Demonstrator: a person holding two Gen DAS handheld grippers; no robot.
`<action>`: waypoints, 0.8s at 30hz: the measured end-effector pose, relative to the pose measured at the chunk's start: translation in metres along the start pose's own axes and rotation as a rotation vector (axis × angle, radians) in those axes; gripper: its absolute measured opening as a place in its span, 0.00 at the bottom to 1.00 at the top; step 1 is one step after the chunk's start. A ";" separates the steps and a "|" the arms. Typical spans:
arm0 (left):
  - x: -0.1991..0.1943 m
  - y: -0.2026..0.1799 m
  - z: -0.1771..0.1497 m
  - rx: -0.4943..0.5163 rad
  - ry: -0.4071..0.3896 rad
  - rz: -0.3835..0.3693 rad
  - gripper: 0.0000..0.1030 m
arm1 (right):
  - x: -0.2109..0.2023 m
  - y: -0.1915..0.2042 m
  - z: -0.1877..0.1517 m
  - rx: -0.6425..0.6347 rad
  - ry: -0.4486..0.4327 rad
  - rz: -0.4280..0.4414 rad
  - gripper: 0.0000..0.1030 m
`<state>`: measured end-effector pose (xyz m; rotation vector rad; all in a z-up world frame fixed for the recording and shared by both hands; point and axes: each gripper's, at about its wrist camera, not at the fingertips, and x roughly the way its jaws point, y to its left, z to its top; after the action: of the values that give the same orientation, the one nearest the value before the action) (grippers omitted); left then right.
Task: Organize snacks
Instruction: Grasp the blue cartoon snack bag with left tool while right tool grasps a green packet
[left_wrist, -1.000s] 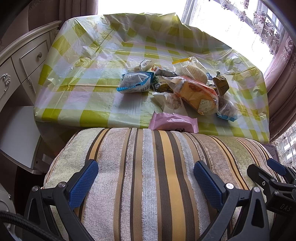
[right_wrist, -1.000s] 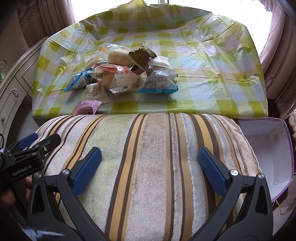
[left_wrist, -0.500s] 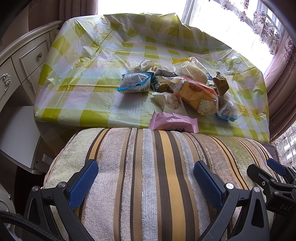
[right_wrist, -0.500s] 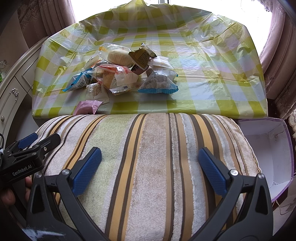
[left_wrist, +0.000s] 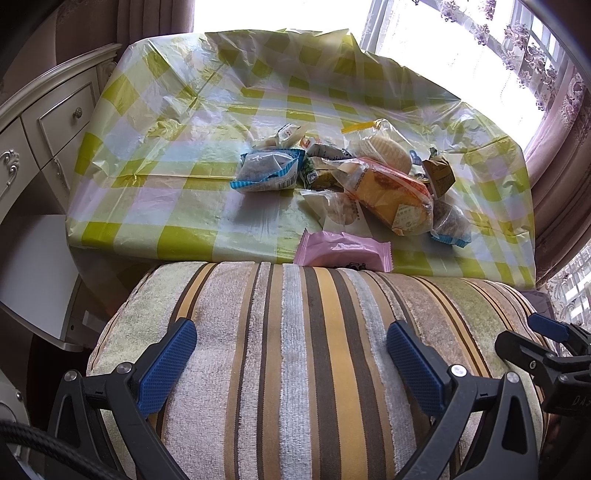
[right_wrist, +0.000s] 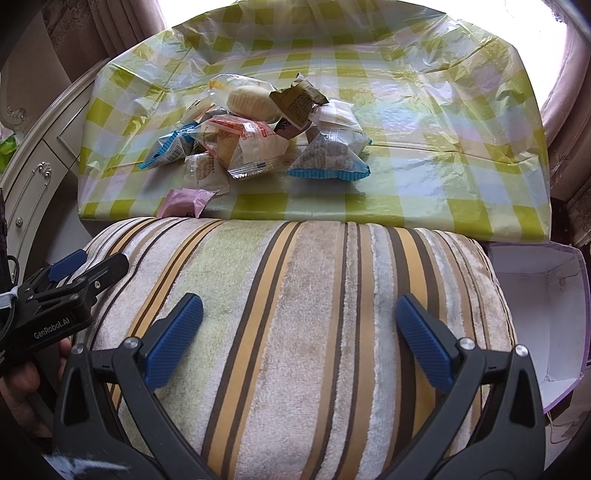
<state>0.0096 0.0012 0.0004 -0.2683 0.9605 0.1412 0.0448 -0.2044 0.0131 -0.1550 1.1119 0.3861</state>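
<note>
In the left wrist view, the left claw (left_wrist: 290, 363) is gaping wide and empty over the striped cushion (left_wrist: 295, 350), likely readying a reach; beyond the cushion, crinkly wrapped snacks (left_wrist: 354, 177) are sitting heaped on the checkered tabletop (left_wrist: 166, 166). In the right wrist view, the right claw (right_wrist: 299, 334) is likewise hanging wide above the cushion, an open white box (right_wrist: 539, 295) waiting beside it.

Snack pile (right_wrist: 258, 129) lies on the table (right_wrist: 443, 147), behind the cushion (right_wrist: 295, 314).
</note>
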 end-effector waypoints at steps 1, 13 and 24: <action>0.000 0.000 0.002 0.003 -0.001 -0.007 1.00 | 0.001 -0.001 0.002 0.007 -0.003 0.001 1.00; 0.019 -0.002 0.035 -0.022 -0.005 -0.106 0.75 | 0.015 -0.030 0.042 0.165 -0.060 0.003 1.00; 0.052 0.026 0.106 -0.135 -0.066 -0.083 0.75 | 0.031 -0.020 0.106 0.194 -0.198 0.020 0.96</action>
<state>0.1169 0.0569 0.0109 -0.4251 0.8739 0.1383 0.1532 -0.1825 0.0303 0.0645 0.9497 0.3021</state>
